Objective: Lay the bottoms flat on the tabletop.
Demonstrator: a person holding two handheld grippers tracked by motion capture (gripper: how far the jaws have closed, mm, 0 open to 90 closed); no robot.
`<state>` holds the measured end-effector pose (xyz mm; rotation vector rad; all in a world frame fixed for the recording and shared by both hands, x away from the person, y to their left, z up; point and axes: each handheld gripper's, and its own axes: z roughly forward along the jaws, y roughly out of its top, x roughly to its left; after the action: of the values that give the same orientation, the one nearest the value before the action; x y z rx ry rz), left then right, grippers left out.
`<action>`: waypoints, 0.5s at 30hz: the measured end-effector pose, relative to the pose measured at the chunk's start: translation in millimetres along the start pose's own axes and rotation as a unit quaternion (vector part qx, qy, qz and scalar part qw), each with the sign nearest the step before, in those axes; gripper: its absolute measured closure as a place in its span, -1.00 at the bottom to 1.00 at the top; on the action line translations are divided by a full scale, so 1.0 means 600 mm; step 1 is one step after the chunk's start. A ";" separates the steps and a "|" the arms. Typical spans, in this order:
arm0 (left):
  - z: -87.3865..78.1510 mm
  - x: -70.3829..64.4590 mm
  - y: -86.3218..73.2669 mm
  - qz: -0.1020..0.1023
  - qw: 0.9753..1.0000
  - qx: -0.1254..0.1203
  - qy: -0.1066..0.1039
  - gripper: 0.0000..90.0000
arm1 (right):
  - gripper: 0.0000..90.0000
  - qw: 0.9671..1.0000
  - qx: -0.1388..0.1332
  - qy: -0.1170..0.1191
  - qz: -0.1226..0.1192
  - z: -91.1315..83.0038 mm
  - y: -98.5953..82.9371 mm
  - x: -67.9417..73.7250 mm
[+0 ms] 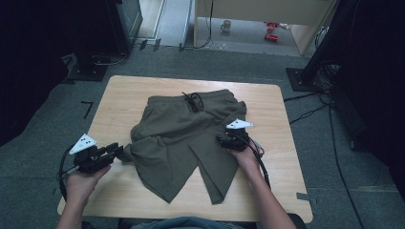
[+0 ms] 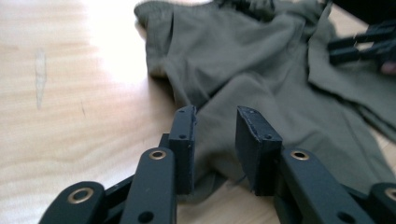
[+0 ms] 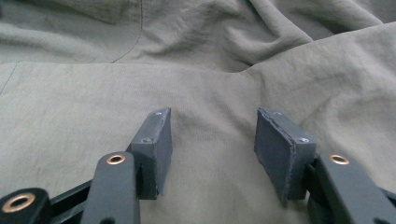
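A pair of olive green shorts (image 1: pixel 186 138) lies rumpled on the wooden table (image 1: pixel 124 95), waistband and black drawstring (image 1: pixel 193 100) at the far side, legs toward me. My left gripper (image 1: pixel 119 150) is at the shorts' left edge; in its own view the left gripper (image 2: pixel 215 121) stands open, its jaws straddling a fold of the shorts (image 2: pixel 261 70). My right gripper (image 1: pixel 223 140) rests at the right side of the garment; the right gripper (image 3: pixel 212 126) is open just above the shorts (image 3: pixel 210 60), nothing pinched. The right gripper (image 2: pixel 359 44) also appears far off in the left gripper view.
Bare wood runs along the table's left side (image 2: pixel 56 93) and near edge. Grey carpet surrounds the table, with black stands (image 1: pixel 95 62) and cables (image 1: pixel 329 124) on the floor. A mug (image 1: pixel 226 26) and red items (image 1: pixel 271 31) lie far behind.
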<state>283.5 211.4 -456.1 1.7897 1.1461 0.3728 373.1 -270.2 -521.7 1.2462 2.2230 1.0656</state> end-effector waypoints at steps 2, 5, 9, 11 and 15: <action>0.011 0.000 0.007 0.007 1.000 0.013 0.004 0.50 | 0.01 1.000 0.000 -0.006 0.000 0.000 0.001 0.001; 0.028 0.003 0.016 0.003 1.000 0.020 0.000 0.50 | -0.01 1.000 0.006 -0.014 -0.003 -0.004 0.007 0.004; 0.050 0.002 0.036 0.016 1.000 0.024 -0.002 0.50 | 0.02 1.000 -0.007 0.008 0.012 -0.014 0.019 0.008; 0.063 0.002 0.047 0.020 0.999 0.028 -0.002 0.49 | 0.00 0.999 -0.005 0.024 0.027 -0.017 0.025 0.013; 0.093 0.005 0.068 0.023 0.999 0.033 -0.011 0.43 | -0.04 0.999 -0.002 0.036 0.024 -0.018 0.030 0.027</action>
<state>344.2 178.8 -451.4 1.8758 1.1161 0.3447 367.8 -255.5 -500.8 1.2856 2.2537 1.1490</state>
